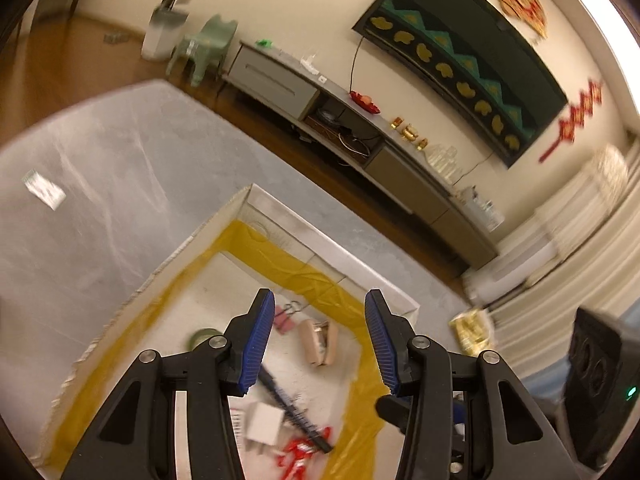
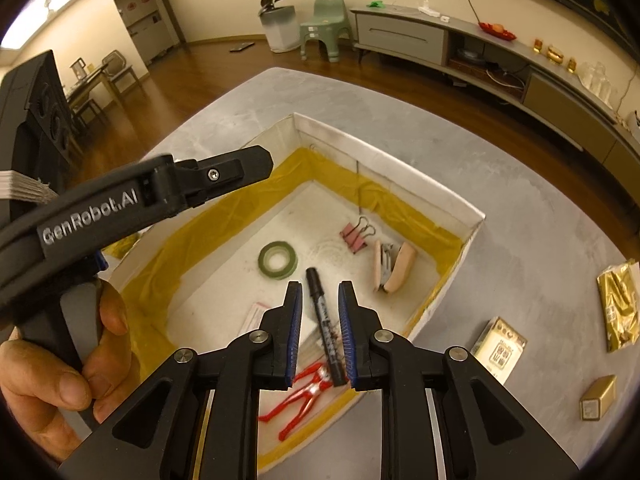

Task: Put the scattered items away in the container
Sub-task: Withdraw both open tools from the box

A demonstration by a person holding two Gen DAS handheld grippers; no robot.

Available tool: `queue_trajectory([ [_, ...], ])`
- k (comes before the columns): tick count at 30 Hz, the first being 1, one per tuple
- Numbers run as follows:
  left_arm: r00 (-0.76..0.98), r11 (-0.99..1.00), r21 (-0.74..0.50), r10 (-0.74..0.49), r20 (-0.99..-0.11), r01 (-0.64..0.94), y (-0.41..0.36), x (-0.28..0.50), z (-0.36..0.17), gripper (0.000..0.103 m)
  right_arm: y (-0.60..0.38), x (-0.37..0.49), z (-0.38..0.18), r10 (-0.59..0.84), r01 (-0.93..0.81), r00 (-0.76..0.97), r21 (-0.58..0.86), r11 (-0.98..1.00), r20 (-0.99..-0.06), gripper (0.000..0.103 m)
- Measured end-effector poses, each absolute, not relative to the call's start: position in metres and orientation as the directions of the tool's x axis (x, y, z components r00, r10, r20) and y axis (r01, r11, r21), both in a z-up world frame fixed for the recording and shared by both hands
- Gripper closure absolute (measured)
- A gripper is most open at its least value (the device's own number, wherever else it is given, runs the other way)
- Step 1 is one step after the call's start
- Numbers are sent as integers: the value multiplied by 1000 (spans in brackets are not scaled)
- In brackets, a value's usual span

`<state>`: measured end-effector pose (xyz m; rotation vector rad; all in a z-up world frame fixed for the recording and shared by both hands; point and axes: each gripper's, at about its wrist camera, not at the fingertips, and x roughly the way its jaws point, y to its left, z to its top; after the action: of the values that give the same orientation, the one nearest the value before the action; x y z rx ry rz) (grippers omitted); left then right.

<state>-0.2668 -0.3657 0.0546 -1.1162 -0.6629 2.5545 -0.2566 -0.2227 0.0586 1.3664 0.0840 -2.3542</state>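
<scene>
A grey desk stands on a wood floor, with a long low cabinet along the wall and a green stool beside it. On the desk sits the white box, lined with yellow. The black marker lies inside it, long axis running away from the right gripper, cap end far; those jaws flank it, slightly parted. The left gripper hovers over the box, jaws spread wide. Gold packets lie on the desk outside.
</scene>
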Motion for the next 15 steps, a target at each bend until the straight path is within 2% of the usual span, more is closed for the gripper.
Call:
queue_trajectory([
  [5, -704, -921, -379, 328, -630, -90, -354, -243, 70, 55, -217, -234, 66, -335, 396, -431, 158, -905, -838, 81],
  [15, -757, -958, -261, 255, -601, -115, -345, -209, 90, 55, -216, -184, 82, -352, 447, -448, 136, -884, -821, 80],
])
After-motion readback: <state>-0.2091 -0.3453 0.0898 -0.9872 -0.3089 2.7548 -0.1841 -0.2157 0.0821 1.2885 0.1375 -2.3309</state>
